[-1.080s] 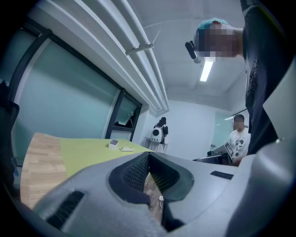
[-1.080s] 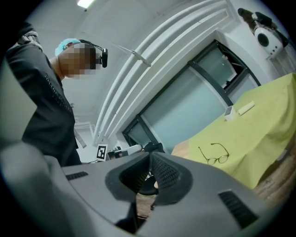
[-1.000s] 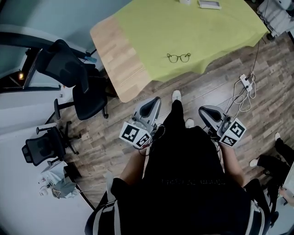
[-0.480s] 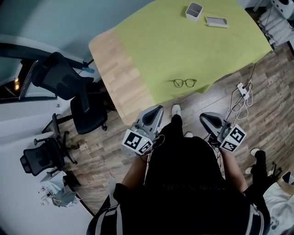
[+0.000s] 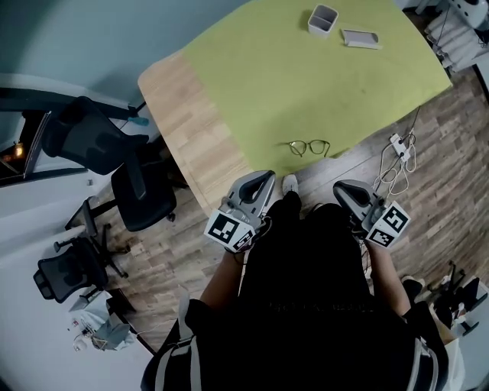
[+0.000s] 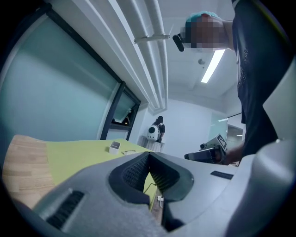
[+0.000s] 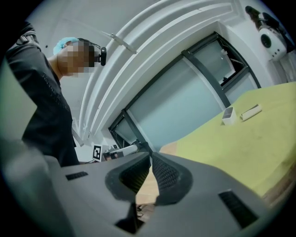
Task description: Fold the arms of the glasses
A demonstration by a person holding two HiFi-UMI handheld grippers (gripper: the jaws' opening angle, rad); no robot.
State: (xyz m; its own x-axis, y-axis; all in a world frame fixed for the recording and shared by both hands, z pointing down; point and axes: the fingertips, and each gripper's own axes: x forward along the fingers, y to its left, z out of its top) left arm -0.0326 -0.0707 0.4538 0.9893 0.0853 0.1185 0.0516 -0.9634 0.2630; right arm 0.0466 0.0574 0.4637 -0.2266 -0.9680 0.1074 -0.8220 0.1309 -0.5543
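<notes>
Both tongs are hanging close to the person's body, just short of the desk (image 5: pixel 187 114). The left tongs (image 5: pixel 258 180) and right tongs (image 5: pixel 341 189) are each holding their jaws pressed together at the tips, pinching nothing. On the green cloth (image 5: pixel 306 76), the glasses (image 5: pixel 309 147) are lying by the desk's near edge, apart from both tongs. They are too small to tell arms open or folded, and neither gripper view is showing them. A white box (image 5: pixel 322 19) and flat case (image 5: pixel 359 37) are sitting far right.
</notes>
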